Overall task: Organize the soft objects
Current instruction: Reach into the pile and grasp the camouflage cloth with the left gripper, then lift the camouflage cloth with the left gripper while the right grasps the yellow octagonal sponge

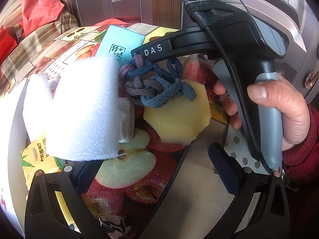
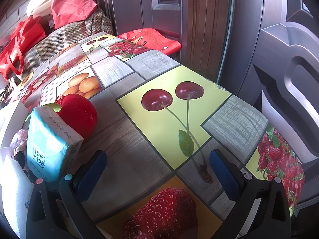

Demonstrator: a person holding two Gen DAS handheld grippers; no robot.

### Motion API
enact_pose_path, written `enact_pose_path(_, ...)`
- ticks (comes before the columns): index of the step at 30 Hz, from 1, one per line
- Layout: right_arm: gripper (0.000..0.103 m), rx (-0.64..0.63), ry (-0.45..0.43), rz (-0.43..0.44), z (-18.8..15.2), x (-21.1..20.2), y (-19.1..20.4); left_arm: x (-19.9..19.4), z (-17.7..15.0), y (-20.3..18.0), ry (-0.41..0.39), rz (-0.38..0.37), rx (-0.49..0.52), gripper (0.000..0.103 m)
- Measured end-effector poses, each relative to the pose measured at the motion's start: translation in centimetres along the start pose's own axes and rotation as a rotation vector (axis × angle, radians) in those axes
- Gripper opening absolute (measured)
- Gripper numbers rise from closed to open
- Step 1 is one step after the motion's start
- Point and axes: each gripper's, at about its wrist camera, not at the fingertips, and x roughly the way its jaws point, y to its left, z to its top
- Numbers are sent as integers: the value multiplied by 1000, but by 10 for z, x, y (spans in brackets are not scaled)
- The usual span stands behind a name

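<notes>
A: Both tongs wide, empty. Left tongs (image 1: 157,171) face the hair ties (image 1: 155,85) lying on the yellow sponge (image 1: 179,117), mid-tabletop (image 1: 199,189).

B: I'd pinch the knotted middle; the right tongs (image 2: 157,171) are over bare cloth.

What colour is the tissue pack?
Light blue rectangular tissue pack, white label with dark characters; clearest in the right wrist view.

Bright daylight from left; white foam (image 1: 75,107) blown out; fisheye bending, dark corner vignette.
</notes>
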Motion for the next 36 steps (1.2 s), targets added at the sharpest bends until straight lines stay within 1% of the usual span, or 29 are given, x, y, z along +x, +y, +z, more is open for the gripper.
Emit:
enact_pose_path(2, 103, 0, -2, 0, 0, 0, 0, -6, -3, -2, -17, -11, 13, 102)
enact_pose_path(3, 103, 0, 1, 0, 0, 0, 0, -16, -6, -3, -50, -16, 15, 102)
enact_pose_path(5, 103, 3, -3, 5, 0, 0, -1, -50, -13, 0, -141, -52, -2, 102)
enact_pose_path(6, 103, 3, -7, 6, 0, 0, -1, -69, -16, 4, -188, -68, -23, 102)
enact_pose_path(8, 103, 4, -10, 8, 0, 0, -1, -110, -24, 21, -297, -75, -84, 103)
enact_pose_path(9, 103, 2, -41, 16, 0, -2, -1, -130, -29, 32, -349, -67, -120, 103)
enact_pose_path(10, 103, 7, -43, 23, 0, -2, -3, -147, -37, 46, -397, -50, -164, 103)
enact_pose_path(11, 103, 2, -90, 32, 1, -5, -3, -161, -44, 58, -432, -30, -203, 103)
enact_pose_path(12, 103, 9, -120, 45, 1, -7, -5, -172, -51, 71, -459, -8, -236, 103)
enact_pose_path(13, 103, 22, -134, 55, 1, -10, -8, -179, -58, 81, -470, 16, -260, 103)
enact_pose_path(14, 103, 53, -154, 82, 0, -15, -14, -181, -65, 88, -466, 49, -276, 103)
enact_pose_path(15, 103, 107, -168, 140, -2, -19, -20, -180, -69, 92, -444, 85, -286, 103)
enact_pose_path(16, 103, 131, -184, 184, -4, -26, -29, -174, -72, 93, -408, 100, -288, 103)
enact_pose_path(17, 103, 165, -182, 228, -7, -30, -35, -167, -75, 91, -374, 97, -286, 103)
enact_pose_path(18, 103, 174, -179, 265, -9, -35, -40, -160, -78, 88, -346, 90, -282, 103)
enact_pose_path(19, 103, 172, -203, 331, -11, -44, -47, -152, -83, 85, -310, 74, -272, 103)
enact_pose_path(20, 103, 156, -208, 382, -13, -50, -50, -143, -84, 79, -274, 54, -260, 103)
enact_pose_path(21, 103, 122, -239, 437, -14, -60, -53, -133, -89, 71, -240, 33, -240, 103)
enact_pose_path(23, 103, 0, -289, 467, -19, -78, -49, -120, -92, 53, -204, -12, -199, 102)
enact_pose_path(25, 103, -158, -291, 437, -24, -92, -37, -110, -92, 39, -176, -50, -165, 98)
enact_pose_path(26, 103, -245, -278, 417, -29, -94, -28, -105, -90, 34, -157, -61, -152, 93)
enact_pose_path(27, 103, -324, -267, 418, -35, -96, -20, -99, -87, 31, -135, -65, -144, 86)
enact_pose_path(29, 103, -461, -232, 443, -48, -99, -2, -92, -83, 29, -106, -66, -142, 77)
enact_pose_path(30, 103, -512, -209, 450, -54, -100, 7, -89, -81, 30, -97, -66, -148, 75)
enact_pose_path(31, 103, -549, -194, 451, -58, -100, 17, -86, -79, 30, -84, -62, -152, 74)
enact_pose_path(33, 103, -577, -142, 465, -62, -93, 36, -79, -76, 32, -60, -44, -152, 72)
enact_pose_path(36, 103, -580, -47, 445, -60, -76, 57, -71, -71, 31, -31, -32, -138, 72)
